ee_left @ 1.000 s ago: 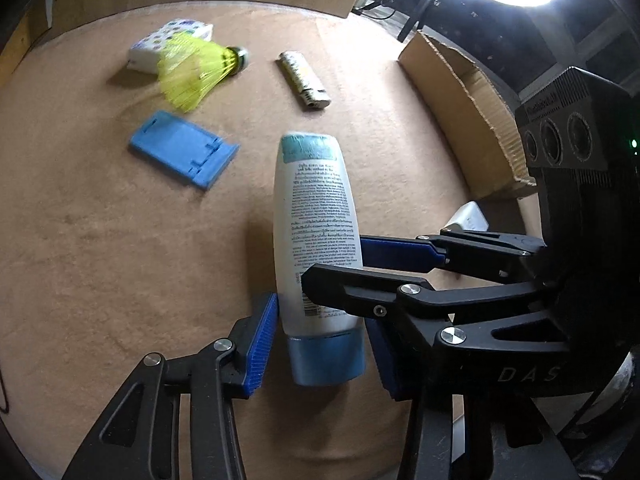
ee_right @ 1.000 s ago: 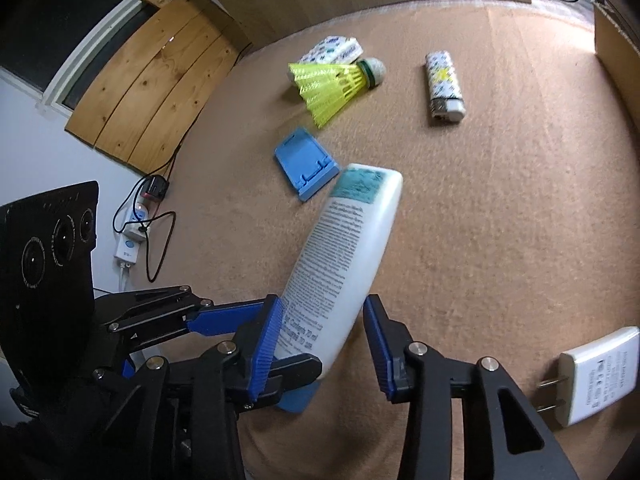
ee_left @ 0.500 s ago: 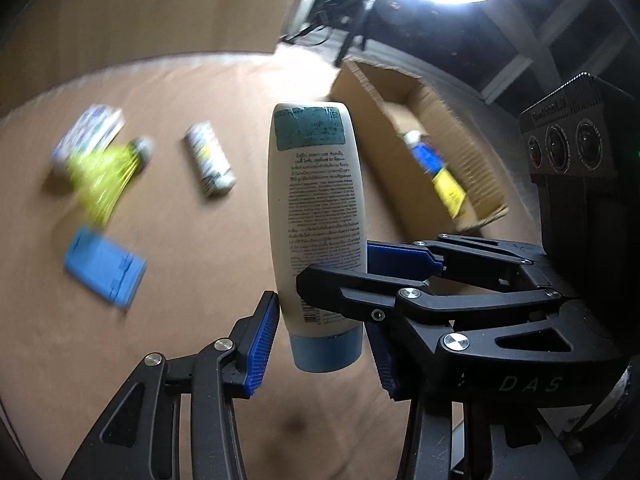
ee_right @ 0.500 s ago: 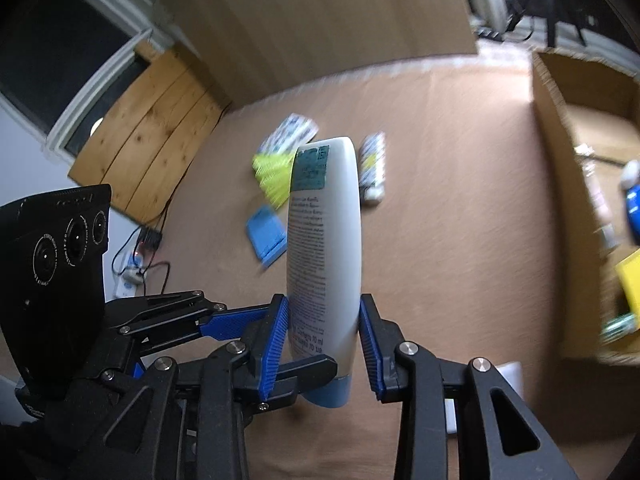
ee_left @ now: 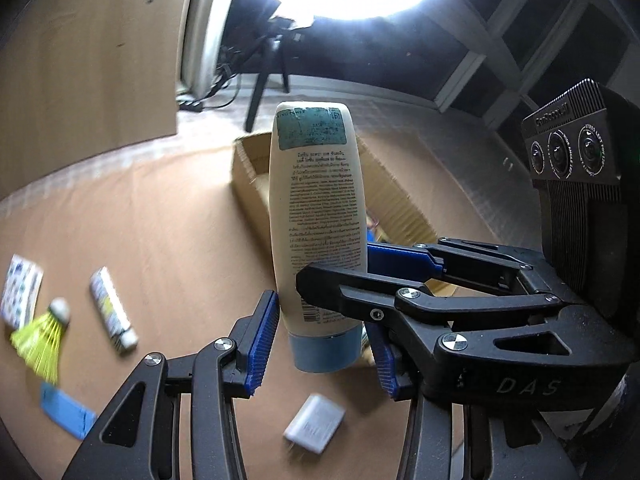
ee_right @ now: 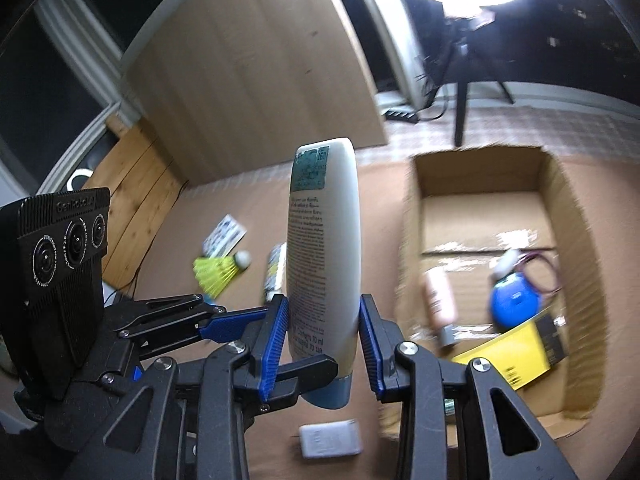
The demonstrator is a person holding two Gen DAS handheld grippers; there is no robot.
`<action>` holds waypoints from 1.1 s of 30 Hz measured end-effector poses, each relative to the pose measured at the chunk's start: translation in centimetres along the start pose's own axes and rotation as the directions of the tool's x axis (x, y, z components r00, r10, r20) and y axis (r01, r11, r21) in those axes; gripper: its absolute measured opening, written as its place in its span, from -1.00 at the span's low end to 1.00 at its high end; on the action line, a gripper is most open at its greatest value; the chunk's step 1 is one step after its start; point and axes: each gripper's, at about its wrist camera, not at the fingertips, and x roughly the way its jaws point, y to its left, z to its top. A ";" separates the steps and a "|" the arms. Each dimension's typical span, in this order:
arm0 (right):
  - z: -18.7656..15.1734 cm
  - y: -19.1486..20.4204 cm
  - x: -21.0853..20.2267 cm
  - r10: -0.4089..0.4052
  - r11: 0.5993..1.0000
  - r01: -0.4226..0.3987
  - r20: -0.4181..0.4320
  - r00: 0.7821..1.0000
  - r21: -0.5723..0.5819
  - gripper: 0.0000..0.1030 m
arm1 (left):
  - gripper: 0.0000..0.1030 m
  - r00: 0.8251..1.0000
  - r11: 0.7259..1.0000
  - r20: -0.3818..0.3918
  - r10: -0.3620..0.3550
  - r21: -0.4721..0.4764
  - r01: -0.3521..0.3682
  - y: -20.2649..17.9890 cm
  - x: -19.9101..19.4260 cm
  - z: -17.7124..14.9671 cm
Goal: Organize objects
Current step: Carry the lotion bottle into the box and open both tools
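A white bottle (ee_left: 316, 216) with a pale blue cap hangs in the air, cap end down, above the brown carpet. My left gripper (ee_left: 322, 344) is shut on it just above the cap. My right gripper (ee_right: 323, 344) is shut on it from the other side, and its blue pads (ee_right: 276, 340) press the bottle's narrow flanks. The right gripper's fingers (ee_left: 400, 260) cross in front of the bottle in the left wrist view. An open cardboard box (ee_right: 408, 240) lies on the carpet behind and to the right of the bottle.
The box holds a pink tube (ee_right: 440, 300), a blue round thing (ee_right: 514, 304) and a yellow pack (ee_right: 508, 360). On the carpet lie a yellow shuttlecock (ee_left: 40, 340), a lighter (ee_left: 112, 314), a blue stand (ee_left: 66, 412), a patterned pack (ee_left: 20, 296) and a white charger (ee_left: 316, 428).
Both grippers have lifted the bottle off the carpet and swung it right toward the box. The right jaws have closed onto it, and the bottle now stands nearly upright.
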 end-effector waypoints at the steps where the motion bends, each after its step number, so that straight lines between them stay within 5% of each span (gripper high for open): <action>1: 0.3 -0.7 -0.3 -0.006 1.000 0.006 0.005 1.000 0.005 -0.37 | -0.08 1.000 1.000 -0.001 -0.003 0.005 0.003 -0.2 0.3 0.2; 16: 1.5 -5.9 -0.4 -0.067 0.997 0.068 -0.018 0.998 0.033 -0.36 | -0.09 0.999 0.999 -0.052 -0.016 0.044 0.018 -2.5 5.0 2.1; 20: 1.6 -5.6 -0.3 -0.070 0.997 0.070 -0.012 0.997 0.024 0.26 | -0.01 0.999 0.999 -0.052 0.007 0.050 -0.004 -2.4 4.8 1.9; 33: 0.9 -4.4 -0.9 -0.083 0.997 0.083 0.012 0.996 0.003 0.85 | -0.01 0.998 0.999 -0.046 0.041 0.033 -0.040 -0.2 2.3 0.5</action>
